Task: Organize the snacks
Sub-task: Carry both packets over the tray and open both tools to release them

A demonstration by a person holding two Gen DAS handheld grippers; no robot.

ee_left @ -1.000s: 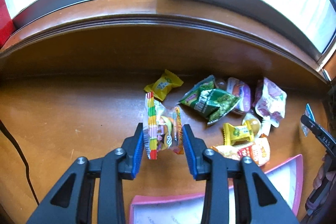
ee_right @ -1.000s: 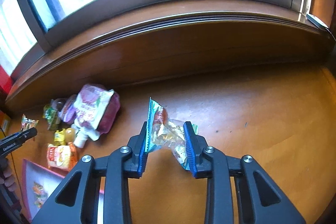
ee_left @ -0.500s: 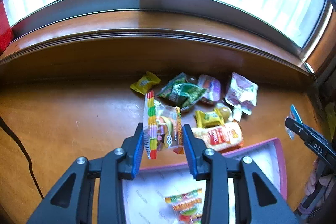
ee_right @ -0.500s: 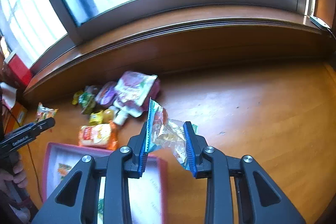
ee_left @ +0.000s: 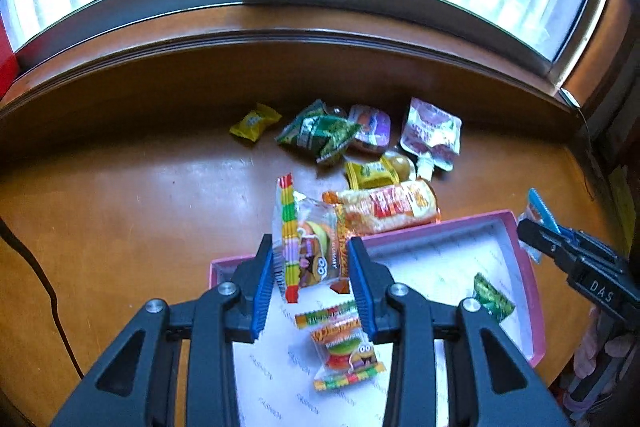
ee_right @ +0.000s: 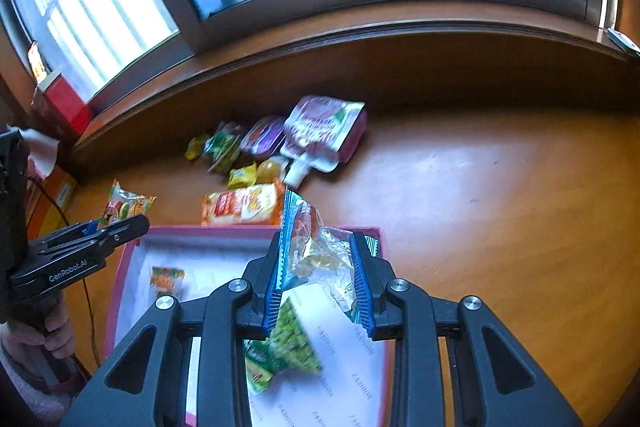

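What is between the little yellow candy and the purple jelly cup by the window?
A green snack bag lies between the yellow candy and the purple jelly cup, seen in the left wrist view.

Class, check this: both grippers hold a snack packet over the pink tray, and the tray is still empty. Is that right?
Not quite. Each gripper, left and right, does hold a packet over the pink tray, but the tray is not empty: the left wrist view shows a burger gummy packet and a green packet lying in it.

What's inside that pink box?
The pink box holds a burger gummy packet and a green packet. The grippers and the packets they hold cover part of its floor.
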